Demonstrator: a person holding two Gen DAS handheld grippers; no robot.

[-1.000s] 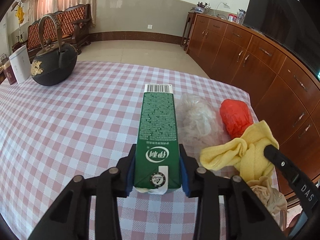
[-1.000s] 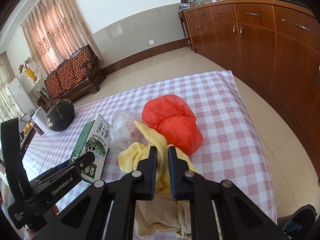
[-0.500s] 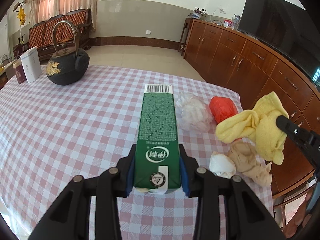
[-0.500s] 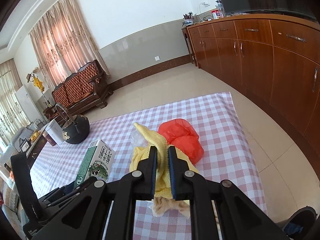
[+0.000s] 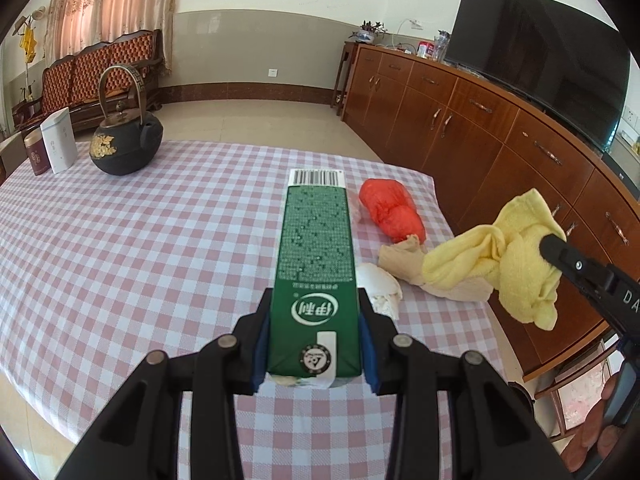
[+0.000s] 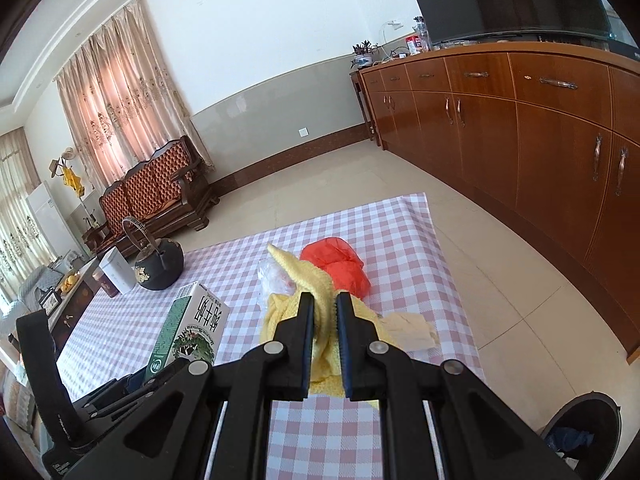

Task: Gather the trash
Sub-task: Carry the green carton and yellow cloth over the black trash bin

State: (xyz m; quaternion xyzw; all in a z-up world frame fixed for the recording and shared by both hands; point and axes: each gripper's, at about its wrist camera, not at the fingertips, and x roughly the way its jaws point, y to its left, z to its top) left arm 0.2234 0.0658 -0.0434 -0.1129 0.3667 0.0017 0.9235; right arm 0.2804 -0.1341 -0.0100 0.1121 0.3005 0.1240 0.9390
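My left gripper (image 5: 315, 338) is shut on a green milk carton (image 5: 314, 276), held lengthwise above the checked table (image 5: 140, 248); the carton (image 6: 188, 330) also shows at the lower left of the right wrist view. My right gripper (image 6: 325, 316) is shut on a yellow cloth (image 6: 308, 280), lifted off the table; that cloth (image 5: 516, 256) hangs at the right of the left wrist view. On the table lie a red bag (image 5: 390, 210), a clear plastic bag (image 6: 274, 278), a beige crumpled rag (image 5: 404, 258) and a white wad (image 5: 378, 284).
A black kettle (image 5: 126, 146), a white box (image 5: 60, 144) and a dark red tin (image 5: 36, 156) stand at the table's far left. Wooden cabinets (image 6: 540, 128) line the right wall. A dark bin (image 6: 580, 432) sits on the floor at the lower right.
Both grippers rose and drew back from the table, carrying the carton and the yellow cloth. The cloth came off the pile, and the beige rag and white wad under it now show.
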